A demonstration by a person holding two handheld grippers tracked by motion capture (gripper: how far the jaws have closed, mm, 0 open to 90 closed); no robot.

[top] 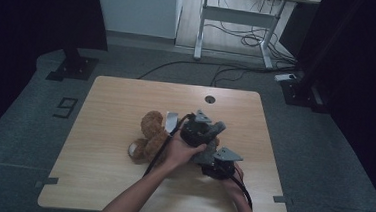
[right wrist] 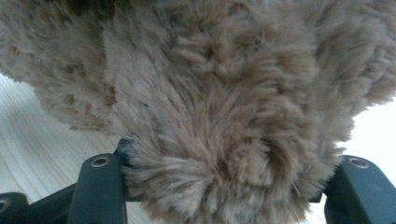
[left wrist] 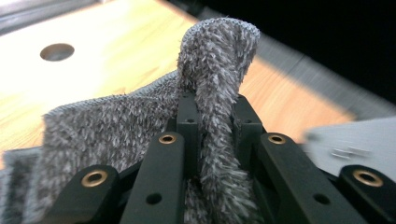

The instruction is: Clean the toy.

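Observation:
A brown teddy bear (top: pixel 150 133) lies on the wooden table (top: pixel 116 96), left of the middle. In the right gripper view its fur (right wrist: pixel 210 84) bulges between the two jaws, and my right gripper (right wrist: pixel 224 177) is shut on it. In the high view my right gripper (top: pixel 220 162) sits low at the bear's right, partly under the left hand. My left gripper (left wrist: pixel 212 112) is shut on a fold of grey fuzzy cloth (left wrist: pixel 93 130), which stands up above the jaws. From above, my left gripper (top: pixel 209 130) is just beyond the right one, with the grey cloth (top: pixel 219 127) at its tip.
The left forearm crosses over toward the right hand. A pale piece (top: pixel 171 120) lies by the bear's head. A round cable hole (top: pixel 210 99) sits near the table's far edge. Cables trail back from both grippers. A desk frame (top: pixel 237 19) stands on the floor beyond.

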